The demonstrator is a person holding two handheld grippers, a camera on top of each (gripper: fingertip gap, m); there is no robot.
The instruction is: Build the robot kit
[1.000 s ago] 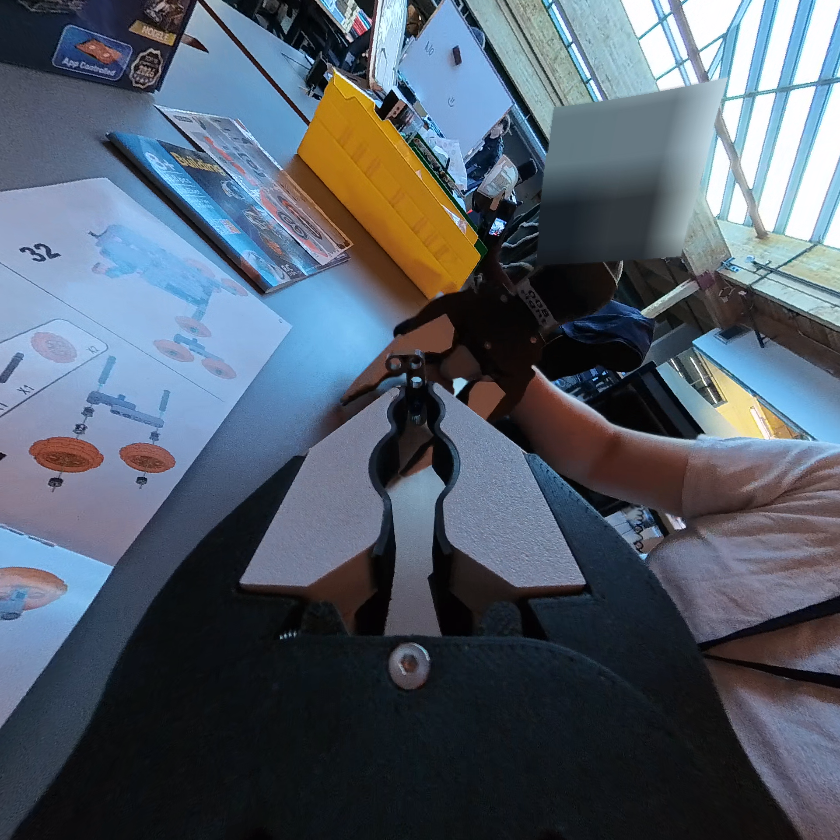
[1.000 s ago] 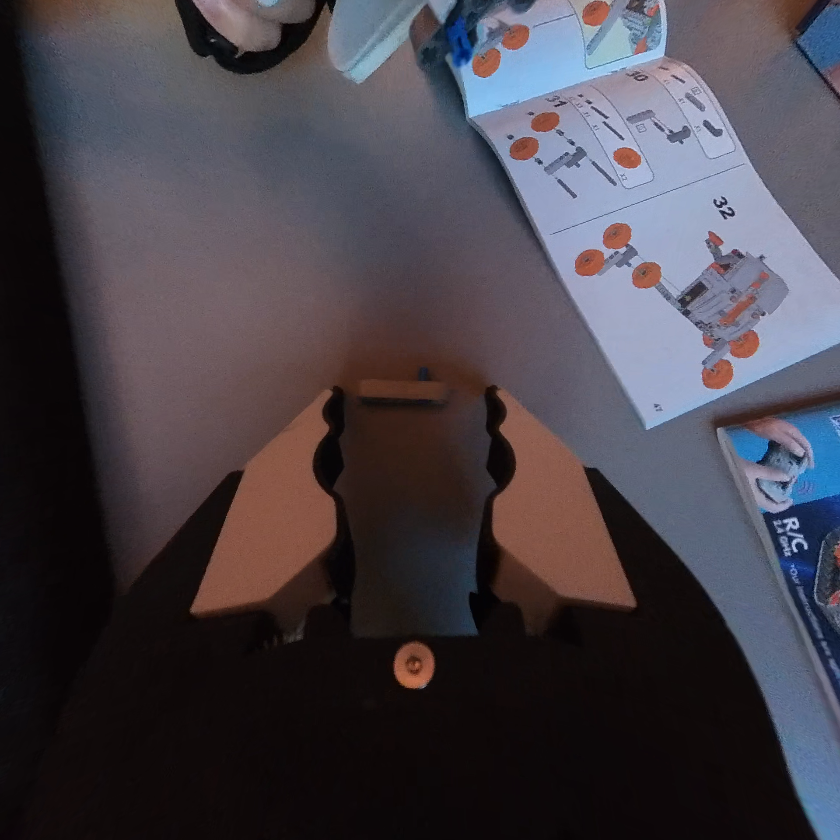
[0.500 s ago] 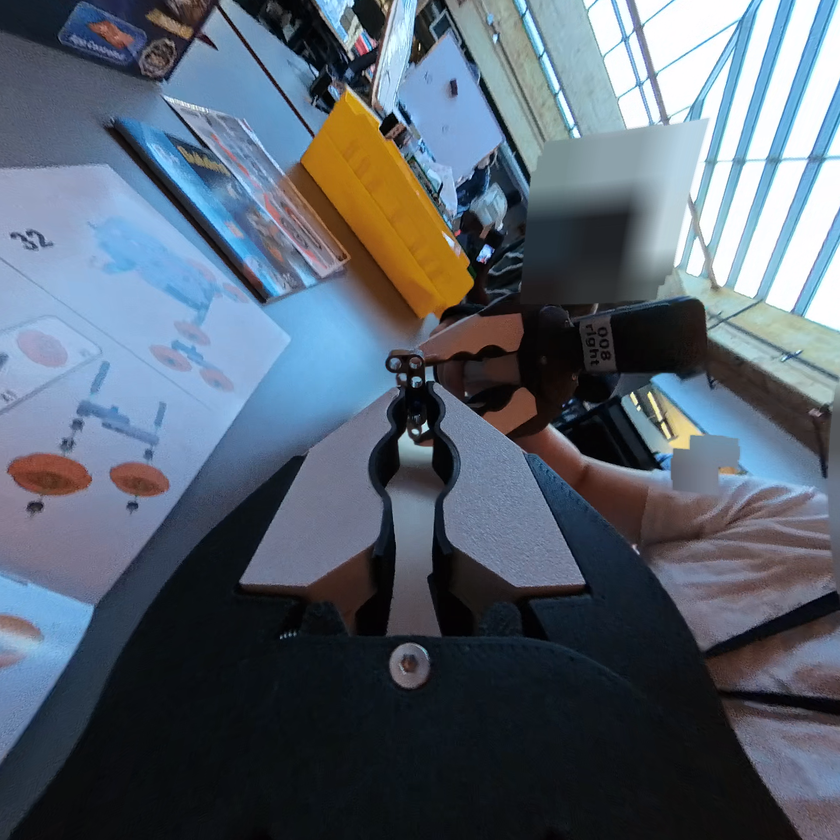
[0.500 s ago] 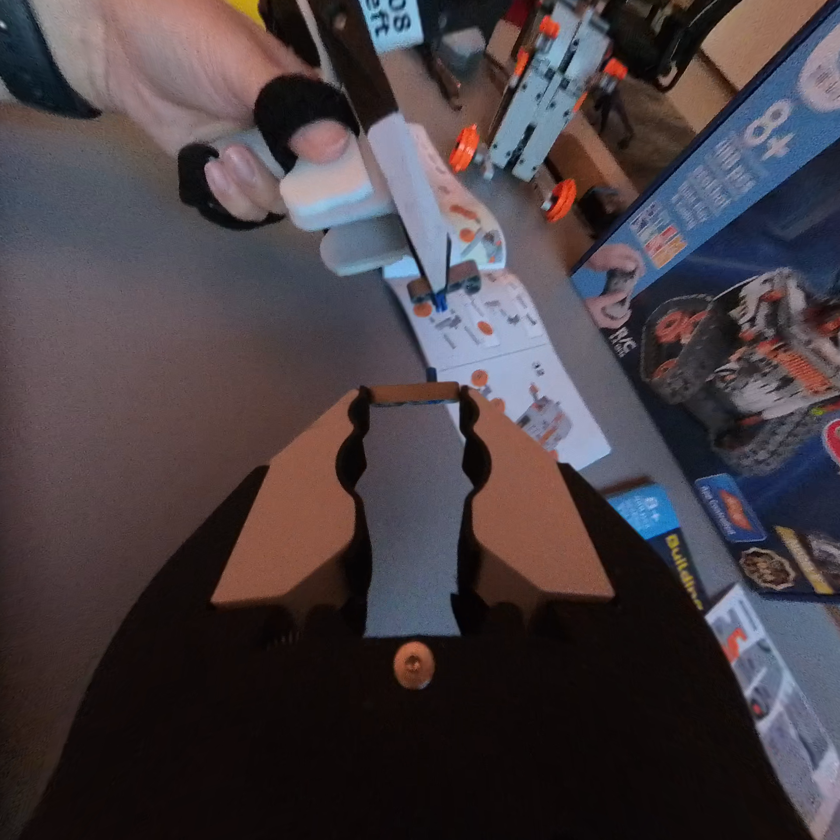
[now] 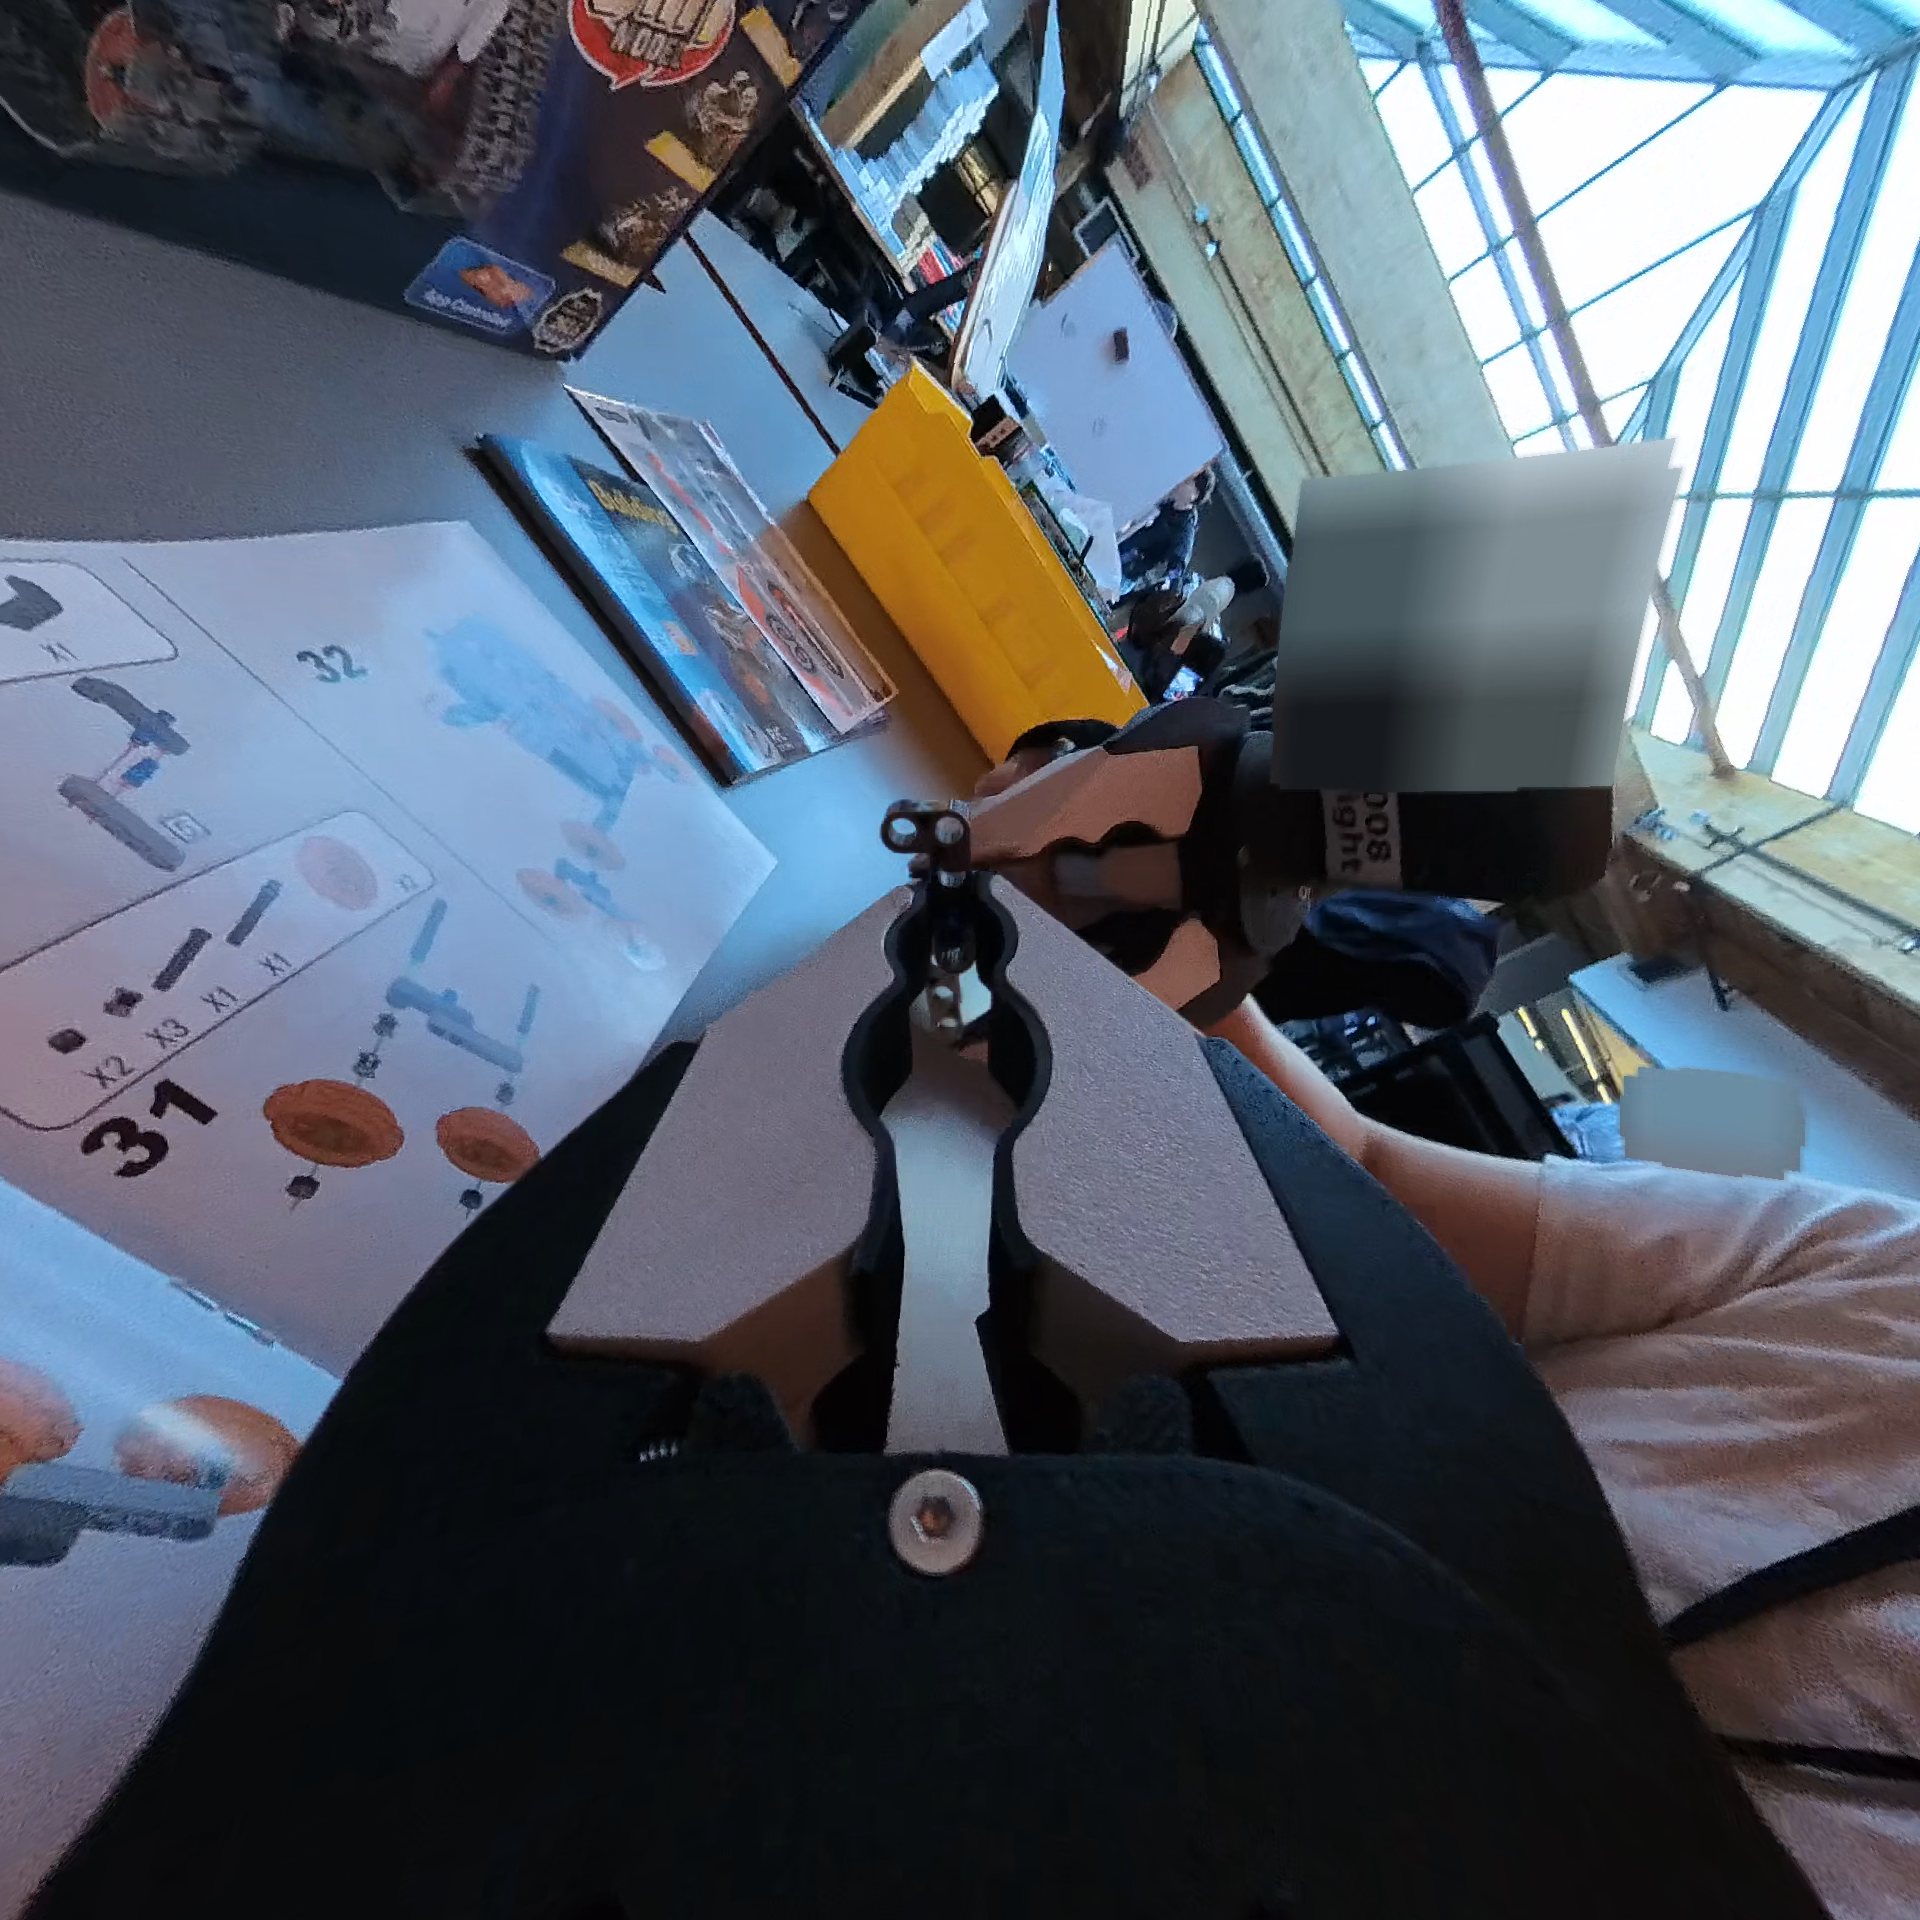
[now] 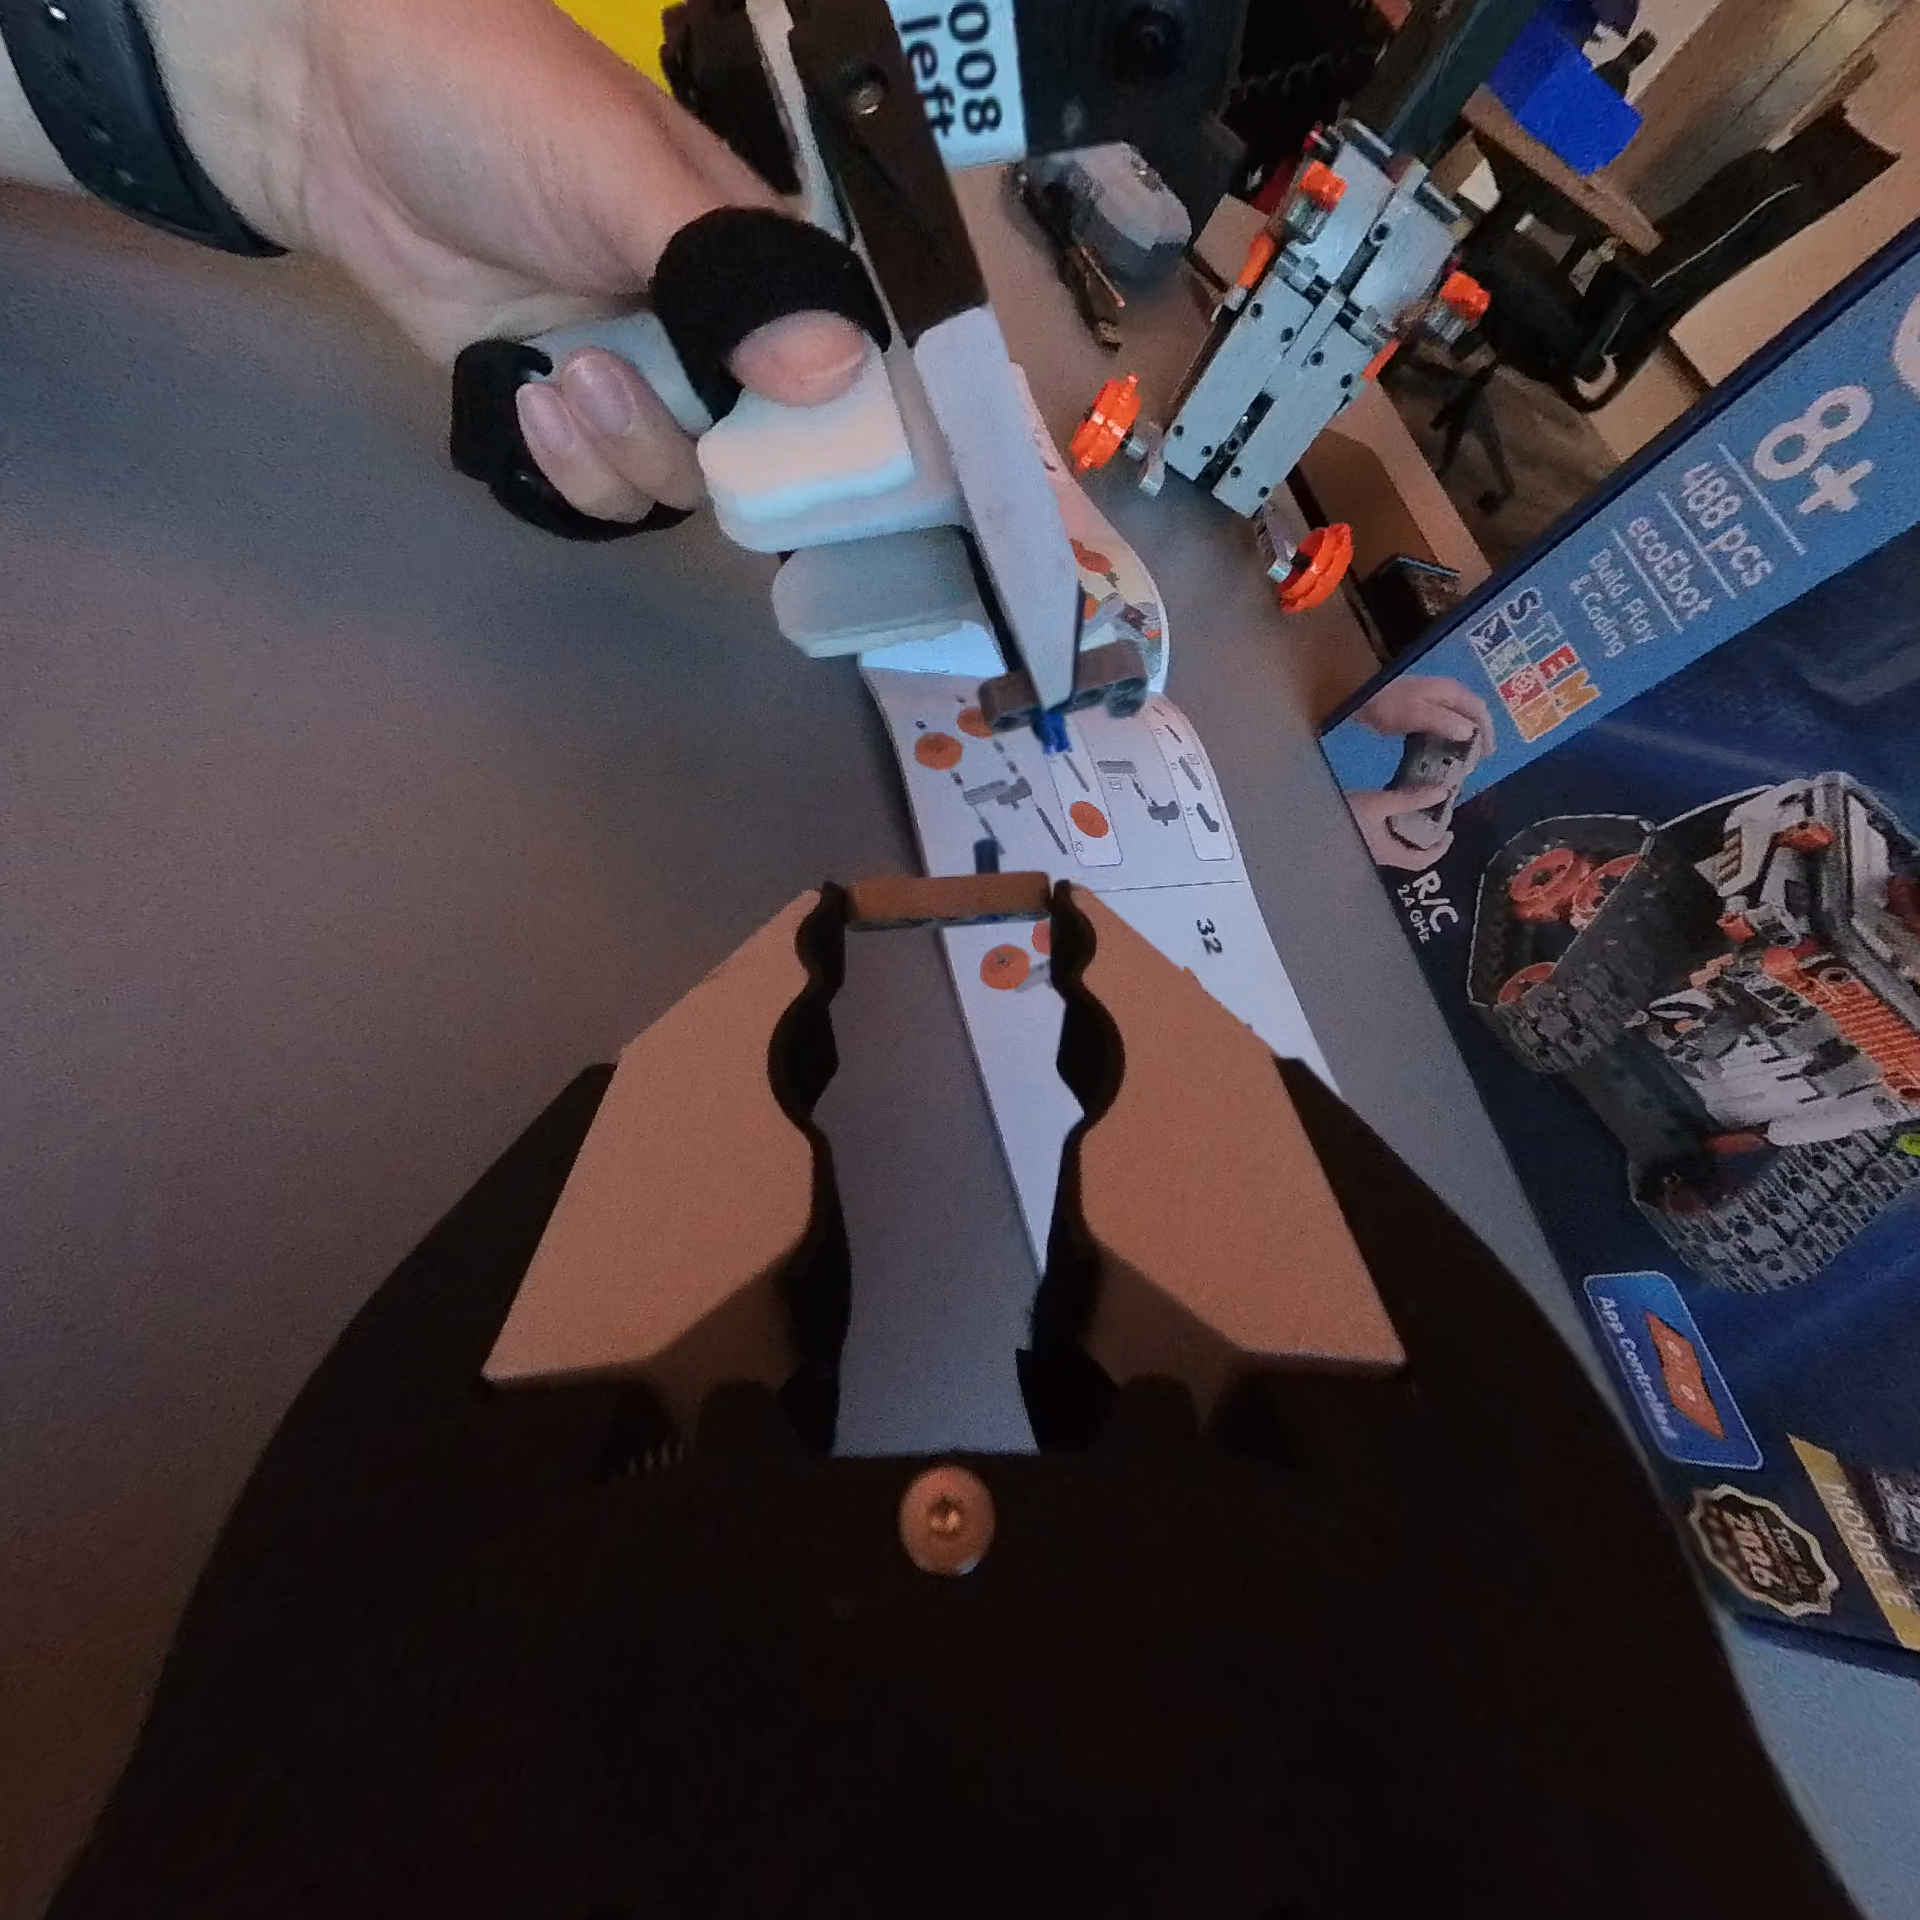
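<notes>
1. Two tools meet above the grey worktop, tips near each other but apart.
2. Left tool is pressed together, pinching a small dark beam with holes; a blue pin pokes from its underside.
3. Right tool is closed on a short flat beam held crosswise between its tips; a blue stub shows just beyond it.
4. Below both lies an open instruction booklet.
5. Around them: a printed box to the right, a part-built model with orange wheels behind, closed booklets and a yellow bin farther off.
</notes>
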